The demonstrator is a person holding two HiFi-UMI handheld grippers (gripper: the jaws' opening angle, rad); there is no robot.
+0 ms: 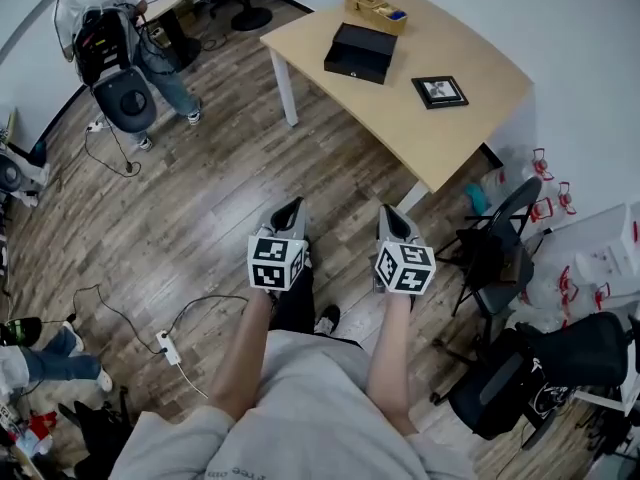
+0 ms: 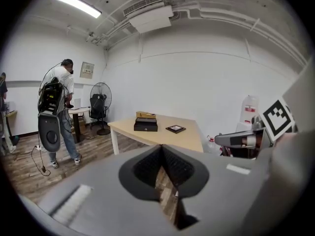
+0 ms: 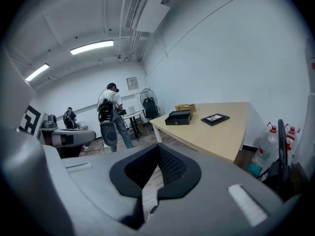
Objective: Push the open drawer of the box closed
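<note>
- My left tongs [image 1: 291, 211] and right tongs [image 1: 391, 215] hang side by side over the wooden floor [image 1: 230, 178]. They are well short of the bench [image 1: 470, 133] and both point toward it.
- Each pair is pressed together at the tips and pinches nothing. Only floorboards show through the slit behind the tips.
- The black box [image 1: 360, 52] sits on the bench toward its far end. From here I cannot tell how far its drawer stands out.
- A wooden box [image 1: 376, 11] lies just behind the black box, at the bench's far edge. A picture frame [image 1: 439, 91] lies flat near the middle of the bench, apart from both.
- Only bare floor lies between my tongs and the bench's long side.
- A dark chair [image 1: 497, 253] stands just beside the bench's near corner, close to my right tongs. Water bottles [image 3: 268, 149] stand by the wall at that same end.
- A person with a backpack [image 1: 120, 28] stands well off from the bench's far-left corner. A standing fan [image 2: 100, 97] is beyond that corner.
</note>
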